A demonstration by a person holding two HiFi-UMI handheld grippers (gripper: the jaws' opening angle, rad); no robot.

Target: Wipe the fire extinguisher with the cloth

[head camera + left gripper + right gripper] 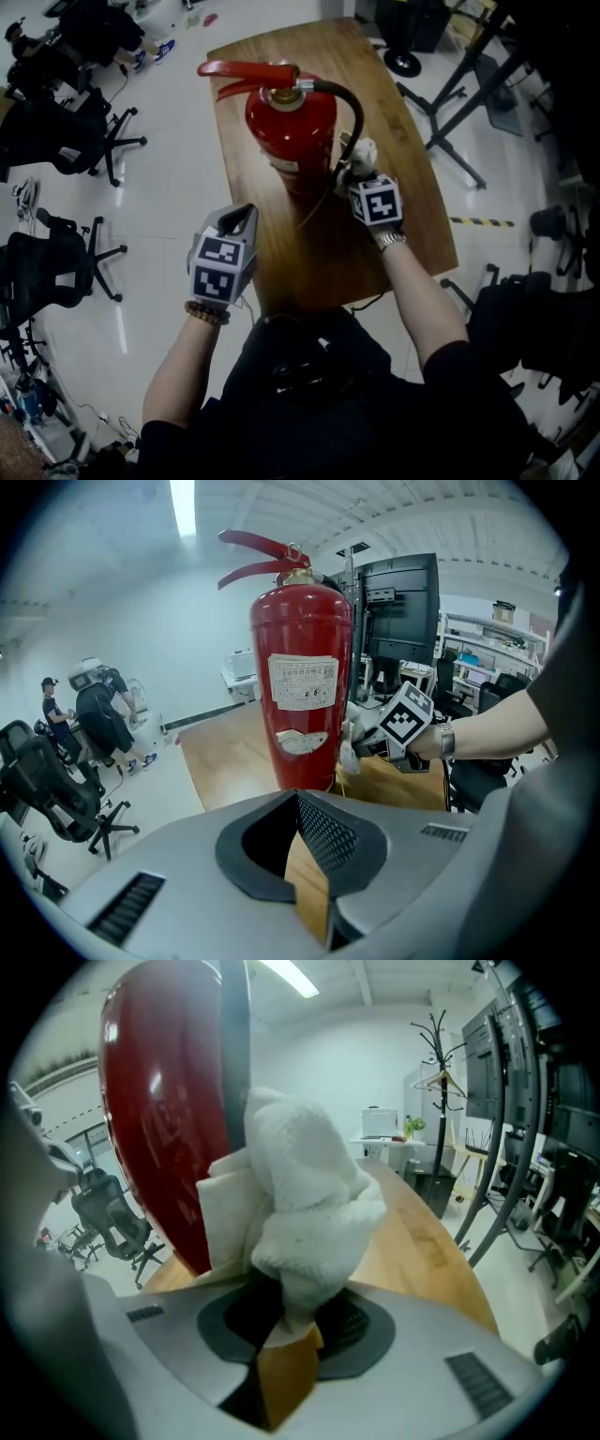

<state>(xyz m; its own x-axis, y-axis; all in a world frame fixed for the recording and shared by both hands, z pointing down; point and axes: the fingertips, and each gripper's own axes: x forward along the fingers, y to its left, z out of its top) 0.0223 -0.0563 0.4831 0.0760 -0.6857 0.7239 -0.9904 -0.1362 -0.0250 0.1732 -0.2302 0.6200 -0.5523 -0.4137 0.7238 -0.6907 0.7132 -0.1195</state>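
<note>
I have the right claw clamped on the cloth - a thick white terry cloth bunched into a soft lump that bulges well past the jaws. So the jaws stand wide, yet it is a real grip and not an open claw. I hold it that way so a padded wad meets the metal, not the claw's hard tips. The fire extinguisher stands upright in the upper middle of the head view, on a wooden worktop with a smooth, grained, curved-edge top. It is a glossy red cylinder that throws back the ceiling lights. Red levers sit at its top, and a black rubber hose loops down its right side. A pale paper label on its front has a torn patch below it. The cloth sits low on the cylinder's right flank, right by the hose. I judge it is touching there, though the exact contact is hard to see. The left claw is closed on nothing and hovers at lower left near the worktop's edge, apart from the cylinder - out of the wiping path, I'd say, and ready to steady the cylinder if it rocks.
</note>
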